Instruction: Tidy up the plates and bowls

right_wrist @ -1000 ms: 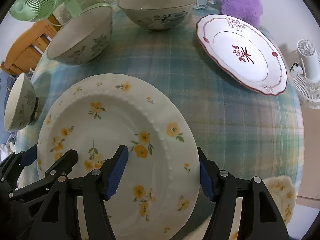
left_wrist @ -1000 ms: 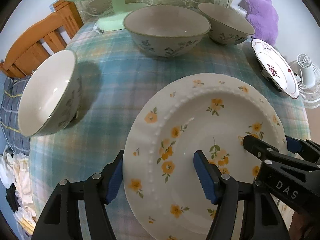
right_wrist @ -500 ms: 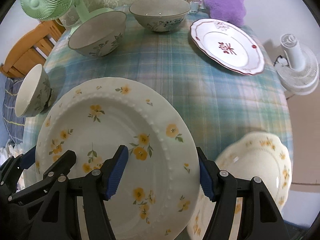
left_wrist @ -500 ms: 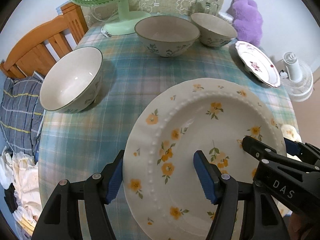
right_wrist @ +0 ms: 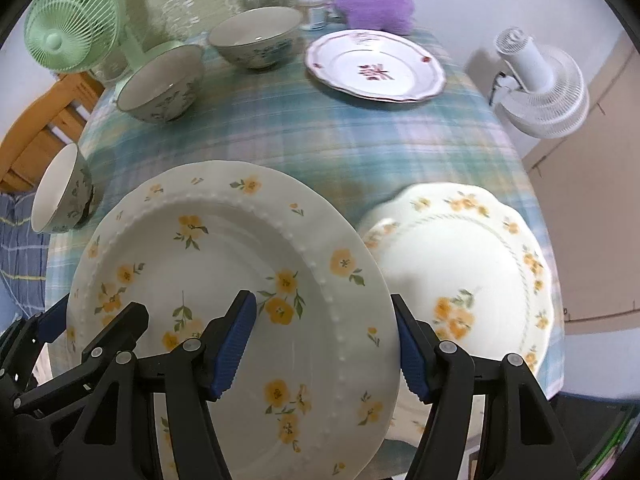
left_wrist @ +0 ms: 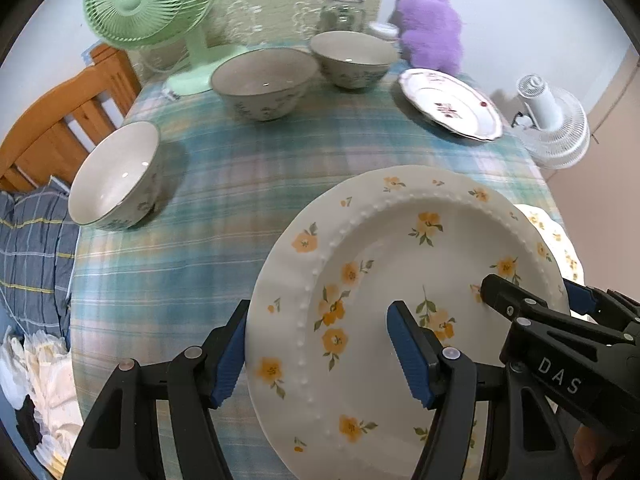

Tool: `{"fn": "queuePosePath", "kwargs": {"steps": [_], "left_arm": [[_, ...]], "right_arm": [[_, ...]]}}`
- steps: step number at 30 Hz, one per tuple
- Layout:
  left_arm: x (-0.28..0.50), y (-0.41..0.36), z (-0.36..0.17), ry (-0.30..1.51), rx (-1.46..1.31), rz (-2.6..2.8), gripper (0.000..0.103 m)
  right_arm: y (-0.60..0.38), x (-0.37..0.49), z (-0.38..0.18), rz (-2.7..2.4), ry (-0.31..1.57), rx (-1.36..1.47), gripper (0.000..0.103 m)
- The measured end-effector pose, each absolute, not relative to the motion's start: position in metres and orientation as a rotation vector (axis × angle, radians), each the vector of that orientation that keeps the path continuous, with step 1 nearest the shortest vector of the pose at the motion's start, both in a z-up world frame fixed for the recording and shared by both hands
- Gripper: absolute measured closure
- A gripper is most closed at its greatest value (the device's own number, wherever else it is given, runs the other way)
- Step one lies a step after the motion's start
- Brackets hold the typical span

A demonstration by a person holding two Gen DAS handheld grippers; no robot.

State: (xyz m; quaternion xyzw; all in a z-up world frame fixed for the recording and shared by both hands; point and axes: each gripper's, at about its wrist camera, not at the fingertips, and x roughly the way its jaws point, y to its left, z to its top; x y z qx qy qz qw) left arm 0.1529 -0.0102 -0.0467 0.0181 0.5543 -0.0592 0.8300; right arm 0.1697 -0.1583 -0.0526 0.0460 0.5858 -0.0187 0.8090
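Note:
A white plate with yellow flowers (left_wrist: 400,264) (right_wrist: 224,248) hangs above the plaid table, held at opposite rims. My left gripper (left_wrist: 316,320) (right_wrist: 96,316) is shut on its left rim, one pad under and one on top. My right gripper (right_wrist: 323,312) (left_wrist: 532,300) is shut on its right rim the same way. A scalloped yellow-flower plate (right_wrist: 472,256) (left_wrist: 560,240) lies on the table, below and to the right of the held plate. A red-patterned plate (right_wrist: 376,68) rests at the far right. Three floral bowls (right_wrist: 256,36) (right_wrist: 160,84) (right_wrist: 60,196) stand at the back and left.
At the back stand a green fan (left_wrist: 152,4), a glass jar (left_wrist: 344,8) and a purple plush toy (left_wrist: 432,24). A white fan (left_wrist: 556,128) sits off the right edge. A wooden chair (left_wrist: 60,120) with a blue cushion is at the left.
Both grippers have risen and drawn back with the flower plate between them. The bowls and red plate look smaller, and the scalloped plate has come into view on the right.

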Motion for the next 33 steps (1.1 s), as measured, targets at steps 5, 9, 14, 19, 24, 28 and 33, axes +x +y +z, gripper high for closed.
{"fn": "queuePosePath", "kwargs": {"steps": [5, 9, 14, 19, 24, 28, 33], "left_arm": [[0.145, -0.041, -0.048, 1.177, 0.047, -0.135, 0.036], [0.140, -0.069, -0.048, 1.168, 0.040, -0.114, 0.036], [0.136, -0.106, -0.054, 1.180, 0.017, -0.116, 0.036], [0.137, -0.139, -0.062, 1.190, 0.005, -0.118, 0.036], [0.140, -0.164, -0.071, 1.207, -0.010, -0.118, 0.036], [0.143, -0.181, -0.077, 1.216, -0.019, -0.109, 0.036], [0.146, -0.196, -0.086, 1.232, -0.020, -0.102, 0.036]], "right_arm": [[-0.185, 0.158, -0.052, -0.058, 1.245, 0.115, 0.033], [-0.214, 0.153, -0.056, -0.058, 1.258, 0.140, 0.033], [-0.252, 0.148, -0.061, -0.063, 1.267, 0.125, 0.033], [-0.289, 0.148, -0.066, -0.068, 1.277, 0.113, 0.033], [-0.316, 0.150, -0.072, -0.072, 1.285, 0.100, 0.033], [-0.336, 0.154, -0.079, -0.072, 1.292, 0.096, 0.033], [-0.352, 0.159, -0.086, -0.067, 1.296, 0.083, 0.033]]}}
